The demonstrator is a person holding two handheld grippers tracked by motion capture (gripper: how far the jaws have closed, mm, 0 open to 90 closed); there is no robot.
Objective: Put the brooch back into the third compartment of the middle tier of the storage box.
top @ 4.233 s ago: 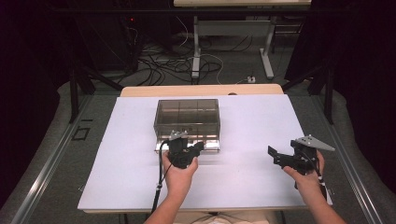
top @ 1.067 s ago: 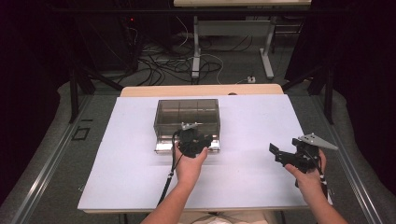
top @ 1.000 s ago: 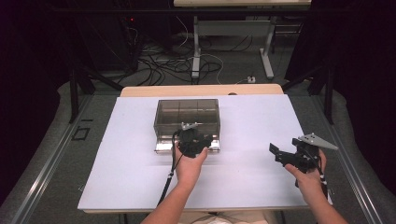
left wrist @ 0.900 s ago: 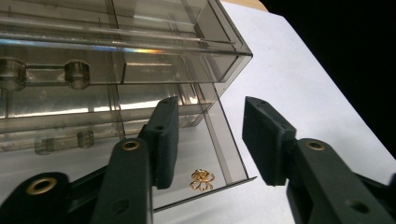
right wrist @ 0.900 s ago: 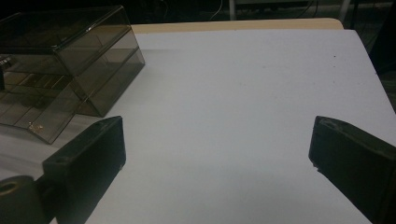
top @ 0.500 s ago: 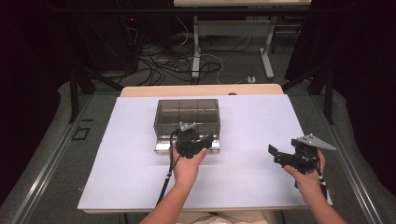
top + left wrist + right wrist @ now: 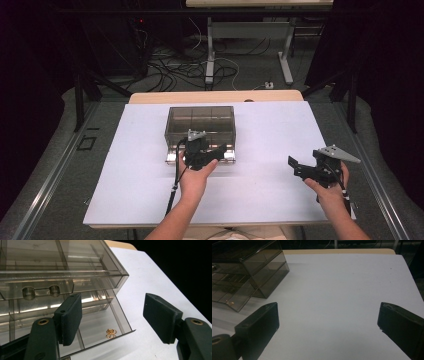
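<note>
Smoky drawer box (image 7: 200, 121): bottom drawer (image 7: 100, 325) pulled out, gold earring (image 7: 110, 332) inside. Left gripper (image 7: 112, 317) jaws just opened, empty; right gripper (image 7: 328, 325) wide, empty.

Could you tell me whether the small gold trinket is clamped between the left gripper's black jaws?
No, the small gold trinket lies loose in the pulled-out drawer of the smoky clear plastic box, apart from the left gripper.

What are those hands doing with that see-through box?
A person holds a gripper in each hand. The left gripper is at the smoky clear drawer box, whose bottom drawer is pulled out. Its jaws have just been opening, nothing between them. A tiny gold trinket lies in the drawer. The right gripper waits open, aside.
</note>
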